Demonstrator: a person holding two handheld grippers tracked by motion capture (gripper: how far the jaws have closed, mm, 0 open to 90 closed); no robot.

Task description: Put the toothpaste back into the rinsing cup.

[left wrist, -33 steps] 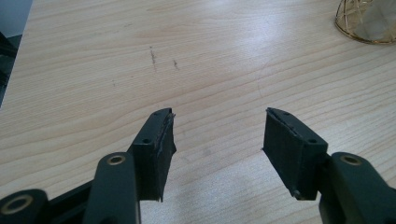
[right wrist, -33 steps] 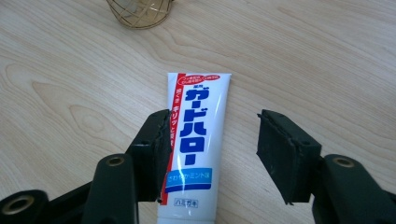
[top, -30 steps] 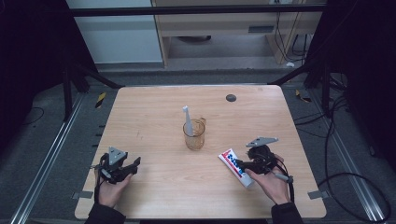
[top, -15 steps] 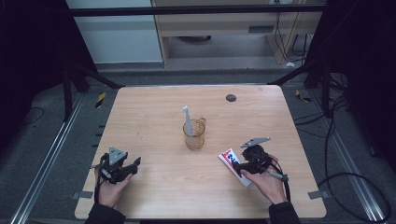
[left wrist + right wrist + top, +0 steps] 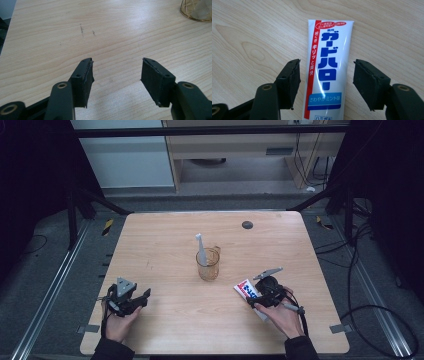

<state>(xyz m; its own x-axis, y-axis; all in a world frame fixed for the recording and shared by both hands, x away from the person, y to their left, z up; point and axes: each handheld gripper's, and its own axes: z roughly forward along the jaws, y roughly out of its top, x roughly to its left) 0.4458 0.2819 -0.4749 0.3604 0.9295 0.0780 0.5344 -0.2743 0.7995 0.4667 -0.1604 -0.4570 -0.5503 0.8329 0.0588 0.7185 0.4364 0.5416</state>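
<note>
Since a second ago our right tongs (image 5: 256, 296) have slid a little left along the toothpaste tube (image 5: 248, 290), toward its near end; their jaws have just been opening a touch, with the tube between them. Left tongs (image 5: 141, 298) haven't budged.

Right tongs (image 5: 325, 82) now: jaws wide, straddling the tube (image 5: 327, 67), clear gap to the pad on each side, no contact we can see. Tube lies flat on the desk (image 5: 249, 32), label up, running straight along the line of the jaws. In the high view it sits at the right front of the desk (image 5: 165, 245), just right of and nearer than the glass cup (image 5: 208, 265).

Left tongs (image 5: 116, 75): jaws wide, nothing between them, just bare wood. Hand rests at the left front corner, well apart from everything. Cup base (image 5: 197, 11) shows at the far right of the left gripper view.

Further out: the cup stands mid-desk with a white toothbrush (image 5: 201, 249) upright in it, leaning slightly left. Small dark disc (image 5: 247, 224) near the far edge, untouched.

Progress, our read: toothbrush already in the cup, tube not yet gripped. We're lined up for the pick. Left to do: close on the tube, lift it, most likely stand it in the cup beside the brush.
</note>
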